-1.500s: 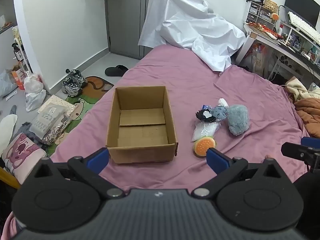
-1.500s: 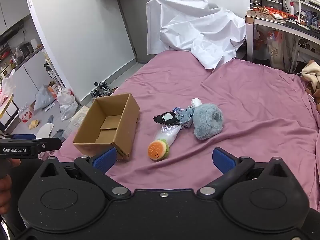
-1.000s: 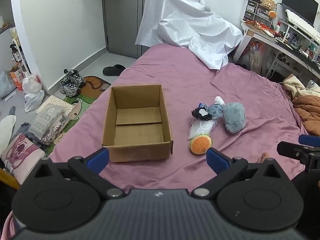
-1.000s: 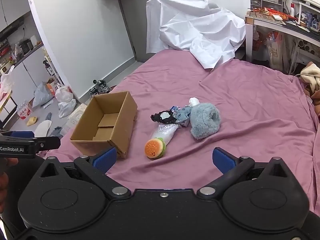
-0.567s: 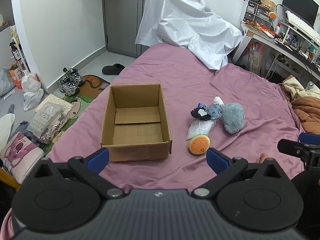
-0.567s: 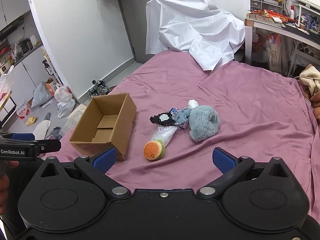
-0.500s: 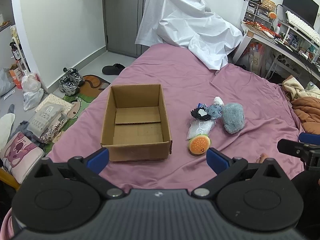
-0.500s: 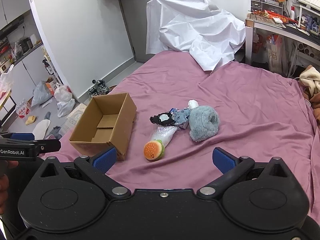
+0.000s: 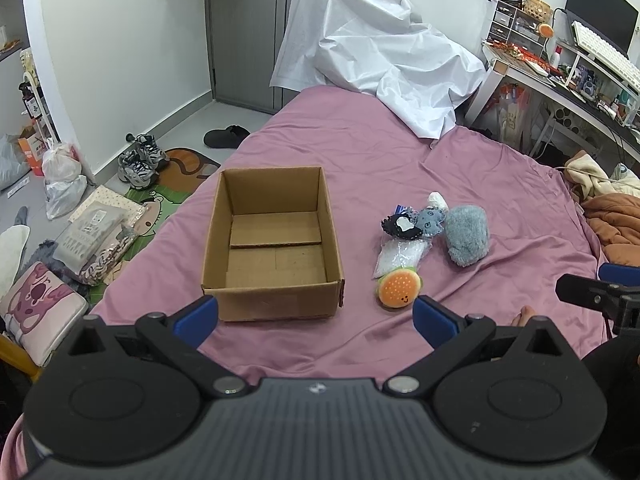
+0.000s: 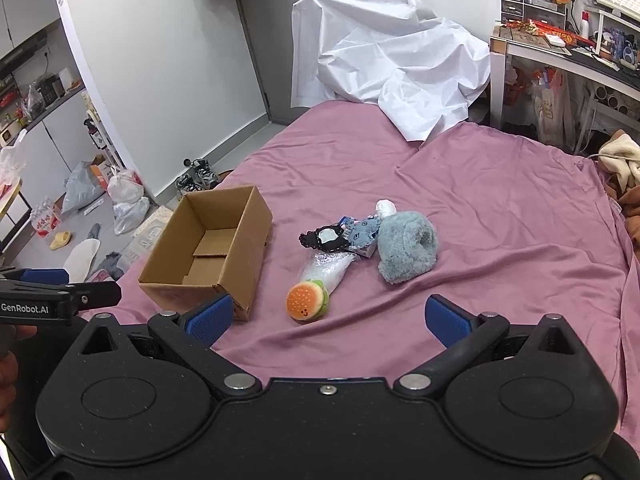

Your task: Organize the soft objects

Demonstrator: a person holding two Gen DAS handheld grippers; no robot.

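On the bed (image 10: 500, 208), the burger toy (image 10: 307, 302) lies just right of the empty cardboard box (image 10: 208, 256), at the near end of the toy pile. The right gripper (image 10: 327, 318) faces it almost straight on, nearer than the left gripper (image 9: 315, 318); both gape wide, holding nothing.

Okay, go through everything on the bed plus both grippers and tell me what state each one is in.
cardboard box: open, upright, empty.
burger plush: on the sheet beside the box.
grey fluffy plush: lying on the sheet.
clear bag: flat, behind the burger plush.
left gripper: open, empty.
right gripper: open, empty.
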